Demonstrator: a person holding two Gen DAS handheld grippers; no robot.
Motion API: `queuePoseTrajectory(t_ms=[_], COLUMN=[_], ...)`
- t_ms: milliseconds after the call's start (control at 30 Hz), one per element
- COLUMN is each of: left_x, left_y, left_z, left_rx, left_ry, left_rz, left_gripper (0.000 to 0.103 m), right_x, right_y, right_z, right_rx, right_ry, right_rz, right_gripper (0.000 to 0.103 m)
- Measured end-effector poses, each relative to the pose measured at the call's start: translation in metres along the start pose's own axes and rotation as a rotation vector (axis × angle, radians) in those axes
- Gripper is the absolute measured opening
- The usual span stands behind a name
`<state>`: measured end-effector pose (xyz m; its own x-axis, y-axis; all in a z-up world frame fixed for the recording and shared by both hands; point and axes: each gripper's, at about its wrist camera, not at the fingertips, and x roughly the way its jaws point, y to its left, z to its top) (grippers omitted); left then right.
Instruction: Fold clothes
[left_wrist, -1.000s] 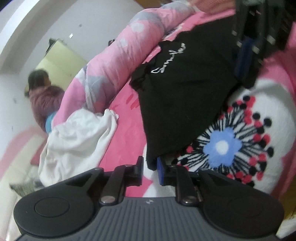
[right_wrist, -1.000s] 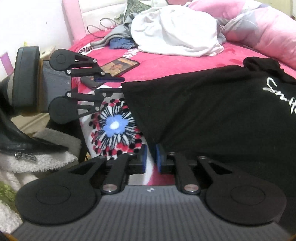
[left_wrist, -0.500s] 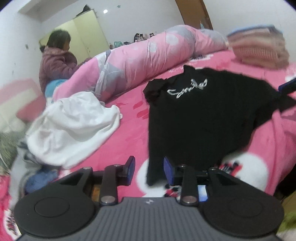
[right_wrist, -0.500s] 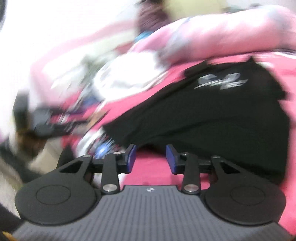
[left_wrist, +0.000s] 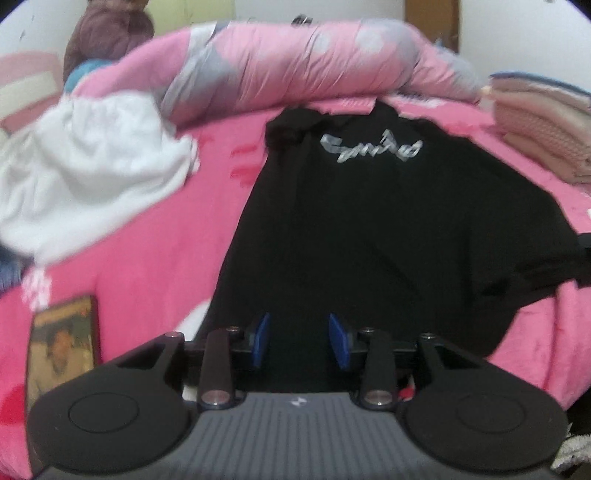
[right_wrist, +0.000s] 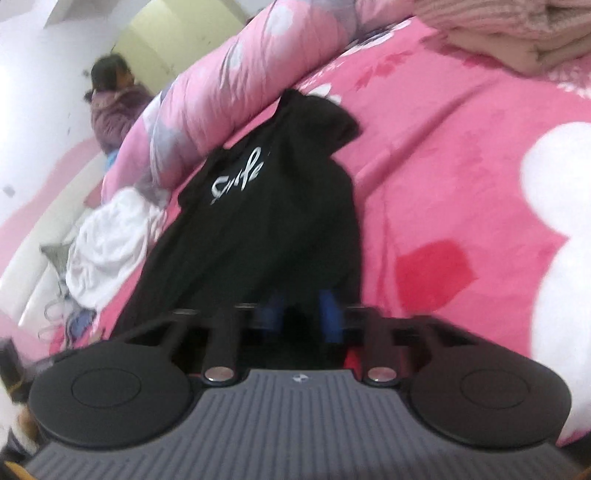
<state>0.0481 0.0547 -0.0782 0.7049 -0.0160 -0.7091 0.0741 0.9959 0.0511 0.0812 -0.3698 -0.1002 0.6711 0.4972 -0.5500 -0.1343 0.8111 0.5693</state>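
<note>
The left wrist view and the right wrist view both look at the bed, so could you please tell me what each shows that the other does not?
Only the left wrist view shows the phone lying on the bedspread, and the left gripper with its jaws apart over the hem of the black T-shirt.

Only the right wrist view shows the right gripper at the shirt's edge.

Both show the T-shirt, the white garment, the rolled pink quilt, the folded pile, the pink bedspread and a person.
</note>
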Motion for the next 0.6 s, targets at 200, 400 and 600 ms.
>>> queuePoseTrajectory(t_ms=[200, 400, 600], left_x=[-0.006, -0.009, -0.007], left_y=[0.003, 0.007, 0.007], left_z=[-0.006, -0.011, -0.017], left_rx=[-0.009, -0.029, -0.050], left_ry=[0.018, 0.014, -0.008], left_rz=[-0.002, -0.016, -0.017], left_gripper=[0.037, 0.037, 0.038], right_x=[-0.049, -0.059, -0.010], right_y=[0.015, -0.003, -0.011], right_z=[0.020, 0.029, 0.013], right_rx=[-0.078, -0.057, 0.065], right_ry=[-0.118, -0.100, 0.001], right_rz=[-0.014, -0.118, -0.048], right_gripper=[0.000, 0.003, 0.055])
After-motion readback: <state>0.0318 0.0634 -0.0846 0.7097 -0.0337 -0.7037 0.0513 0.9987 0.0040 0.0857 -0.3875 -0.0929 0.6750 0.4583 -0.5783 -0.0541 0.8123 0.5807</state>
